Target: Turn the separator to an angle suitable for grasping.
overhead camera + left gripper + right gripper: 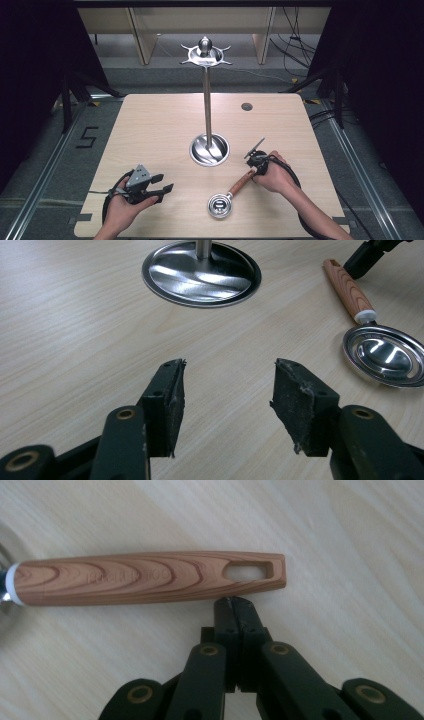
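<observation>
My right gripper (235,602) had its jaws clenched flat together on nothing, the tips sitting just beside the near edge of the wood-grain handle (150,577) of the small steel ladle with a round polished bowl (219,205), close to the slotted hanging hole (247,571) at the handle's end; I could not tell whether the tips brushed the wood. My left gripper (227,390) was released, jaws spread wide over bare tabletop, holding nothing, with the ladle lying off at its 2 o'clock. Seen from above, the ladle rested flat on the pale wooden table (150,125) at about 5 o'clock from the round mirror-steel base (209,150) of the tall steel utensil stand (206,95), bowl towards me and handle angled up to 1 o'clock under my right hand (272,172). The stand's hooked crown (205,54) sat at the top of the pole, well apart from the ladle. I judged the step to be taking hold of the handle: to do it well I would open the right jaws first, straddle the handle across its width short of the hole, then close squarely so the hole stayed free for a hook.
</observation>
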Available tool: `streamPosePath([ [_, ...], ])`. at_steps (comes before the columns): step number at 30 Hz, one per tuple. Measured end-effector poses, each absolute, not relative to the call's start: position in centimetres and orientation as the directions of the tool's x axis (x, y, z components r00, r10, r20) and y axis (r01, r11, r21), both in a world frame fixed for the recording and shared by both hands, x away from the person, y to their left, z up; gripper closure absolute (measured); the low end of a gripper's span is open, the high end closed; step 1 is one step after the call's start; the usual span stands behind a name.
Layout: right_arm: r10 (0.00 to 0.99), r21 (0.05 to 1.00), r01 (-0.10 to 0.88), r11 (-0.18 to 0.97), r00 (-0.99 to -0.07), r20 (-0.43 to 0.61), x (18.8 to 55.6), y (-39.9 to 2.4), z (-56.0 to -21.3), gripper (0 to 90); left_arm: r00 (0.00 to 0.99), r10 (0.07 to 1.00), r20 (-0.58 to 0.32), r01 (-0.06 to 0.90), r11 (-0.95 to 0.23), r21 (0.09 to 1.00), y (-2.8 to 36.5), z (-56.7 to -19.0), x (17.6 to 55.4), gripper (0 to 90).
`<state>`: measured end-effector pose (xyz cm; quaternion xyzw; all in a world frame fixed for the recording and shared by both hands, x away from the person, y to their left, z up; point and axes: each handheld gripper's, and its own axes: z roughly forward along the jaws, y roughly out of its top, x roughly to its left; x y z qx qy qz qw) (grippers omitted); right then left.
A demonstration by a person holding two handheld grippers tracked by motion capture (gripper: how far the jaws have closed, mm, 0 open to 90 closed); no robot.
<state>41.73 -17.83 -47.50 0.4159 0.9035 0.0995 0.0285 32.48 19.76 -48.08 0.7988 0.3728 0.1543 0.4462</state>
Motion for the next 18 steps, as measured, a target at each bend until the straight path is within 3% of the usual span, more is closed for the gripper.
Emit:
streamPosePath([
  [6, 0.754, 0.219, 0.74, 0.635, -0.656, 0.029, 42.3, -17.2, -47.3, 89.6, 0.669, 0.737, -0.095, 0.461, -0.312, 0.831, 19.7, -48.2, 32.5, 45.7],
  [12, 0.811, 0.3, 0.782, 0.547, -0.584, 0.045, 42.4, -18.1, -46.2, 70.5, 0.666, 0.737, -0.113, 0.47, -0.298, 0.831, 19.6, -48.2, 32.6, 45.7],
  [15, 0.885, 0.3, 0.861, 0.411, -0.456, 0.096, 42.1, -18.2, -45.4, 56.7, 0.667, 0.737, -0.113, 0.47, -0.298, 0.831, 19.6, -48.3, 32.6, 45.7],
  [18, 0.903, 0.307, 0.881, 0.36, -0.412, 0.124, 41.8, -18.1, -45.2, 49.3, 0.659, 0.744, -0.111, 0.47, -0.292, 0.833, 19.6, -48.5, 32.4, 45.7],
])
